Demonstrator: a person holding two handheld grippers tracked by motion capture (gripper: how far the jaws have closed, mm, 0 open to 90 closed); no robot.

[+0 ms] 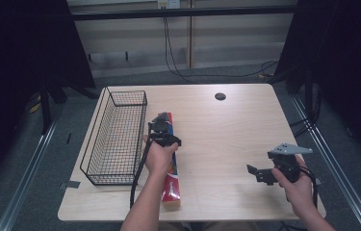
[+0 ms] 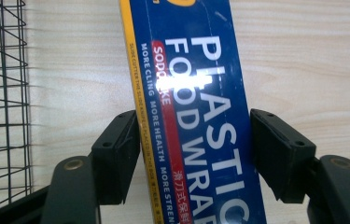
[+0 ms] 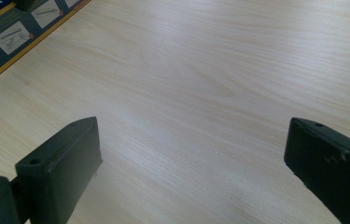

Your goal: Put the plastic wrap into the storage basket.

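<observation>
One plastic food wrap box [image 2: 196,121] lies flat on my table [image 1: 226,130], just beside the one wire basket [image 1: 115,139]. My left gripper [image 1: 161,126] straddles it, jaws clamped against both long sides. My right gripper [image 1: 255,174] hovers well apart over bare wood, jaws spread wide, holding nothing.

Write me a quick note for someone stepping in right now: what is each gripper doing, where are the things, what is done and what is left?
Left gripper: jaws astride the plastic food wrap box, pads at its long sides; box lies flat on the table.
Right gripper: open, holding nothing, above bare tabletop.
Wire basket: beside the box, nothing inside.
Done: box straddled.
Left, probably: firm the grip, lift the box and place it in the basket.
</observation>
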